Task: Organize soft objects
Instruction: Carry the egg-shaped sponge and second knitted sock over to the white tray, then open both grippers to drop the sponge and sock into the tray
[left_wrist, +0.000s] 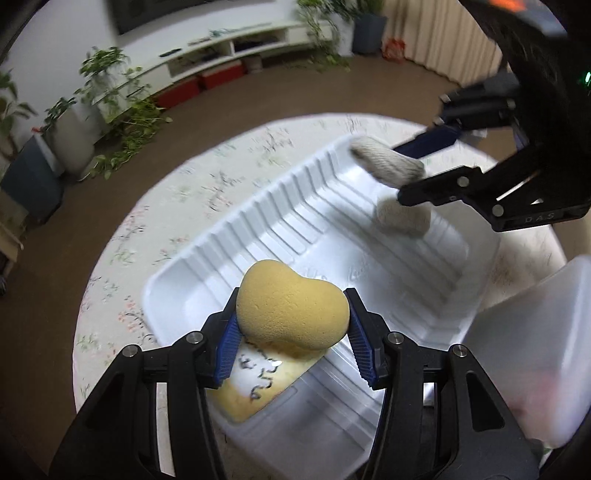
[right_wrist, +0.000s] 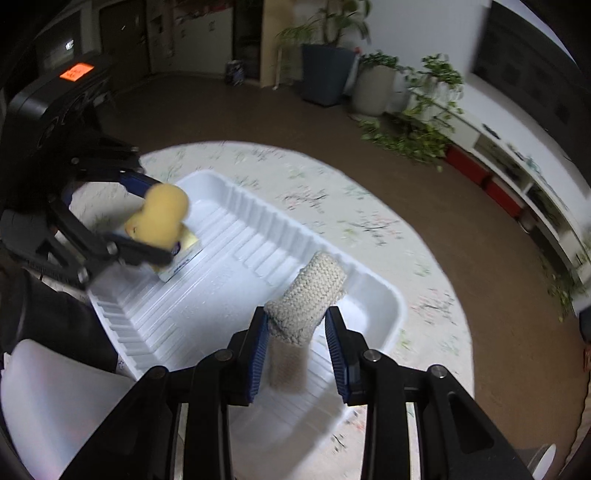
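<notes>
The left gripper (left_wrist: 291, 332) clenched the yellow sponge (left_wrist: 291, 306); the right gripper (right_wrist: 297, 343) grasped the knitted roll (right_wrist: 308, 299), its long axis slanting away over the white tray (right_wrist: 236, 192).

My left tool (left_wrist: 291, 325) points steeply down, its blue pads pressed on either side of a yellow sponge (left_wrist: 291, 302). My right tool (right_wrist: 297, 332) is tipped down at much the same angle, jaws nearly closed and pinching a grey knitted roll (right_wrist: 306, 302) that sticks out past its fingertips.

R hand-held gripper (right_wrist: 295, 343) clamps knit roll (right_wrist: 308, 299) over white tray (right_wrist: 388, 295).
</notes>
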